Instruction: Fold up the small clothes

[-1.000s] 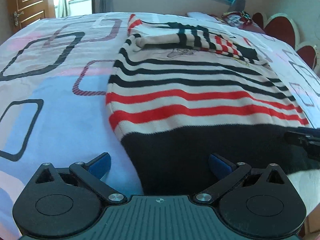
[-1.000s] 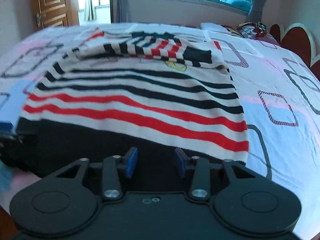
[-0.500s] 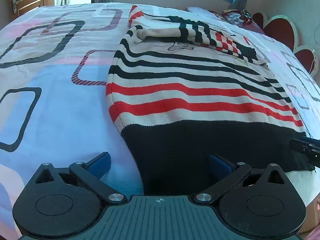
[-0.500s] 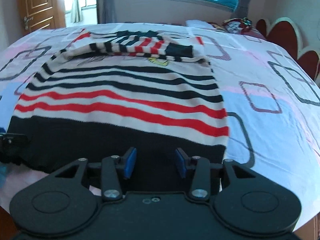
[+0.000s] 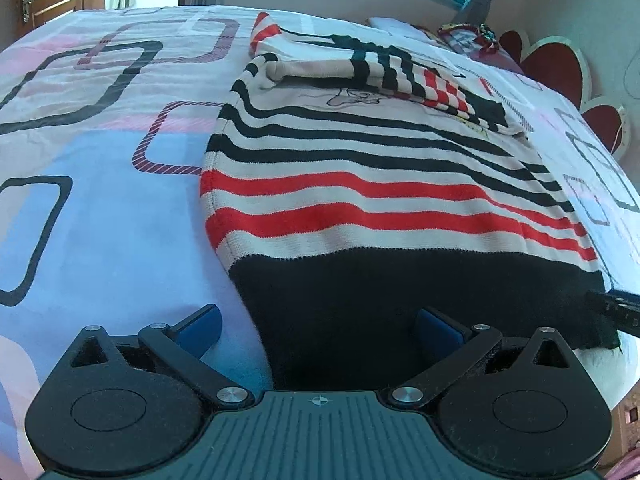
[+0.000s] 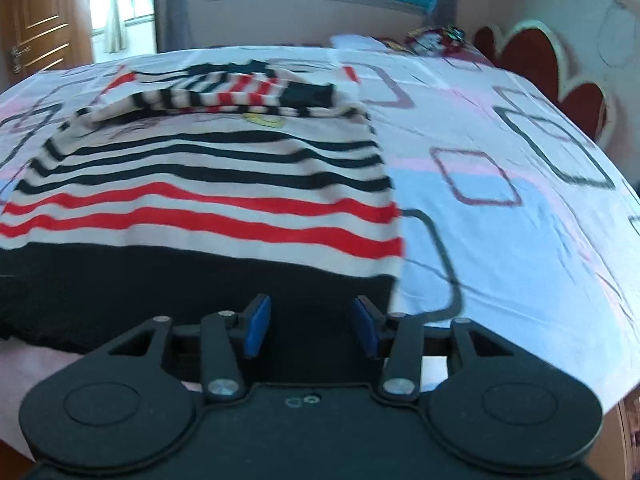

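Observation:
A small striped sweater lies flat on the bed, cream with black and red stripes and a black hem band. Its sleeves are folded across the chest at the far end. It also shows in the right wrist view. My left gripper is open, its fingers straddling the hem's near left corner. My right gripper is open over the hem's near right corner. The right gripper's tip shows at the left view's right edge.
The bed sheet is white, blue and pink with rounded square outlines. A red headboard stands at the right. Pillows and a bundle lie at the far end. A wooden door is at the far left.
Both grippers have come lower and closer to the sweater's hem. The right gripper has shifted right toward the hem's right corner. Both stay open.

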Tool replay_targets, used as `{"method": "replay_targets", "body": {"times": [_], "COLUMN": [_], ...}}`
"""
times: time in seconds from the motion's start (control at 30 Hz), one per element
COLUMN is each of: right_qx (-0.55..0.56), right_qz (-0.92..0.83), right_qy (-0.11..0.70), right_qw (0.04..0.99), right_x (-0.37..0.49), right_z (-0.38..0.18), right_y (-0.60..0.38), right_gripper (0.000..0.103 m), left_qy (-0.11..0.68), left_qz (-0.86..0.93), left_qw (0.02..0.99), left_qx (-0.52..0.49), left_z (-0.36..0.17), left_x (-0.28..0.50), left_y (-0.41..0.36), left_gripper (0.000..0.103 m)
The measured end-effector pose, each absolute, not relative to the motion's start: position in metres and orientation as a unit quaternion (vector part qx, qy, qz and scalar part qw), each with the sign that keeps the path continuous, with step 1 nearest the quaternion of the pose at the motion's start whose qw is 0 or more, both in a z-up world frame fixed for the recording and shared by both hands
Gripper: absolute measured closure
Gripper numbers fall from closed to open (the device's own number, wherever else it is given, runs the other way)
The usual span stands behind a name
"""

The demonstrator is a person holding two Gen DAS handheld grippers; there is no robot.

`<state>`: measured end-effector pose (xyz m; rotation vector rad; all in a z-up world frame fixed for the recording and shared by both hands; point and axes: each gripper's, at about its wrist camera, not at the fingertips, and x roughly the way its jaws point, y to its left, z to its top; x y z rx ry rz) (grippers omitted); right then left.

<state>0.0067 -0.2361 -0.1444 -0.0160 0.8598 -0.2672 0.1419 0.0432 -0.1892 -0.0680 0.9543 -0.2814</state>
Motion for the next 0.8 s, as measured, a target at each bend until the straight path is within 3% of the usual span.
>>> {"method": "replay_targets", "body": {"times": [0.23,0.37,0.5,0.8], "right_qx": [0.031,0.054,0.036,0.008], "right_qz": [-0.14,-0.137,-0.136,-0.08], "right_qy": [0.436,0.442,0.441,0.388], "right_qw": [0.888,0.885,0.886,0.918], "right_x": [0.003,0.004,0.008,0.043], "right_z": [-0.153,-0.153,-0.15,-0.122], "right_y": [-0.253,-0.256,-0.255,-0.231], "right_gripper": [0.052,0.053,0.059,0.058], "left_qy": [0.454,0.452,0.448,0.398], "left_qz": [-0.146,-0.146,-0.143,-0.124], "left_qw": [0.878,0.88,0.882,0.909], "left_qx": [-0.025,-0.019,0.005,0.01], "left_z": [-0.188,-0.186,-0.181,-0.147], "left_x": [0.143,0.146,0.146,0.185], "left_y": [0.038,0.038,0.036,0.045], "left_gripper": [0.011,0.024,0.024,0.024]}}
